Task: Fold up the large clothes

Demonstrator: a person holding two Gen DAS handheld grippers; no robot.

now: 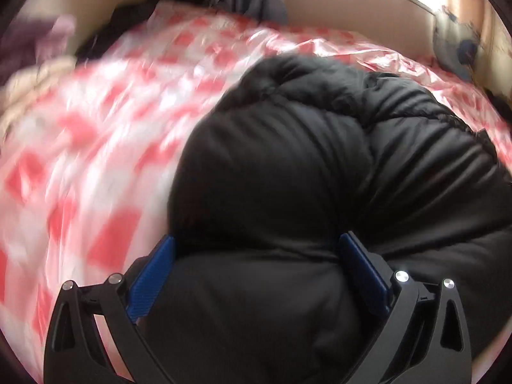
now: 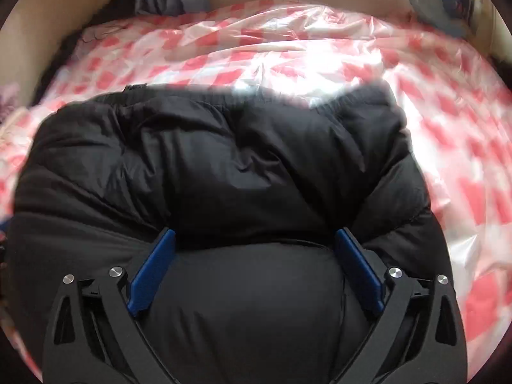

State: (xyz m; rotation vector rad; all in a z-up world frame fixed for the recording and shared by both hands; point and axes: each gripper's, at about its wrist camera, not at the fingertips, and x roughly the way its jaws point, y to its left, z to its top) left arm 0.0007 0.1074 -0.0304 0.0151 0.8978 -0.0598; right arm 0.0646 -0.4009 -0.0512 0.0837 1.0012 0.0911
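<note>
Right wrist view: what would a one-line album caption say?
Wide-spread blue fingers of the right gripper straddle a puffy black jacket on a red-and-white checked cover.

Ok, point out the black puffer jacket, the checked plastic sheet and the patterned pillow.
Black puffer jacket (image 2: 224, 166): right wrist view, on its quilted upper panel.
Checked plastic sheet (image 2: 448, 147): right wrist view, on a bare stretch right of the jacket.
Patterned pillow (image 2: 448, 0): right wrist view, on its front, top right.

Daylight glare from upper right, motion blur, fisheye-dark corners, bright sheen mid-frame.
</note>
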